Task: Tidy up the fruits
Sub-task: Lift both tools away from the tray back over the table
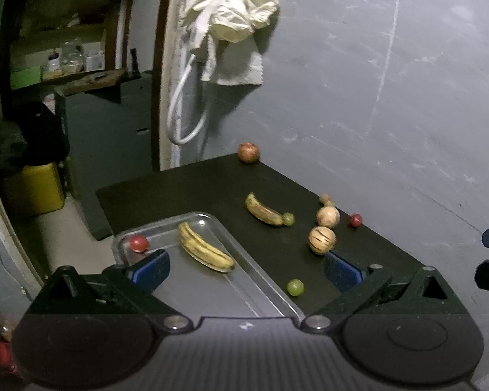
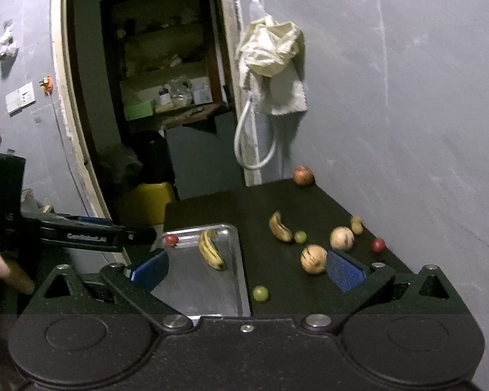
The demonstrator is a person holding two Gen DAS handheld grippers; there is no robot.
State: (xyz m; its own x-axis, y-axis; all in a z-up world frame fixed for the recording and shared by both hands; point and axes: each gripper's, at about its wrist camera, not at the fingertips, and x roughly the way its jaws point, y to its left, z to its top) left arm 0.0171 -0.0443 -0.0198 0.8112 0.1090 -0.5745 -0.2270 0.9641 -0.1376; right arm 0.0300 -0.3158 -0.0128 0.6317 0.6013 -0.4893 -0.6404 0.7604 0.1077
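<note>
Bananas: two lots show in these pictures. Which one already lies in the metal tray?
The yellow banana bunch lies in the metal tray near a small red fruit. The browner single banana lies on the dark table, touching a green fruit.

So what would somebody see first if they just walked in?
Probably the yellow bananas lying in the shiny metal tray, with a small red fruit in its far corner. Then the loose fruit on the black table, like the striped round one and the spotty banana.
</note>
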